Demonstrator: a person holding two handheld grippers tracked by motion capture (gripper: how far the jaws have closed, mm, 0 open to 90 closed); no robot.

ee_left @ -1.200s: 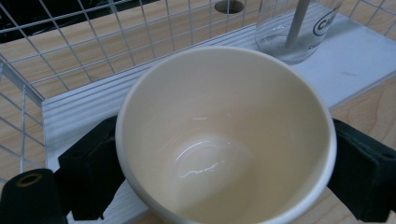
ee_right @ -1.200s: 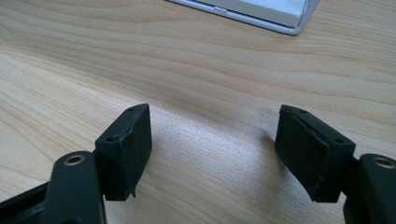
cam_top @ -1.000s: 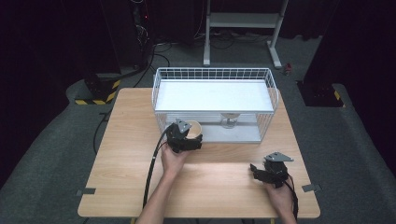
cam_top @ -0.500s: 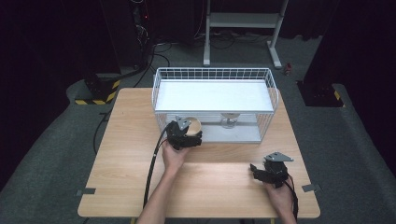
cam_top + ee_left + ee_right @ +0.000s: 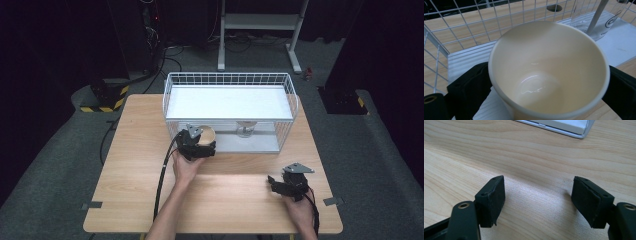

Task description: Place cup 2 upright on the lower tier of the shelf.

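The cup (image 5: 549, 72) is a cream, glossy, thick-walled vessel, probably glazed ceramic: treat it as rigid, moderately heavy for its size, slippery on its smooth wall, and liable to chip against the wire. It stands upright, mouth up, at the front left corner of the white wire basket (image 5: 172, 100), on the basket's lower white shelf as far as the left gripper view allows. The left gripper (image 5: 197, 142) brackets the cup, one black finger on each side of the wall below the rim; its fingers have just been opening, and whether the pads still press on the wall cannot be told. Grasp across the outer wall below the rim, never on the lip alone. The right gripper (image 5: 280, 186) rests on the tabletop (image 5: 130, 200), fingers (image 5: 491, 200) parted and empty.
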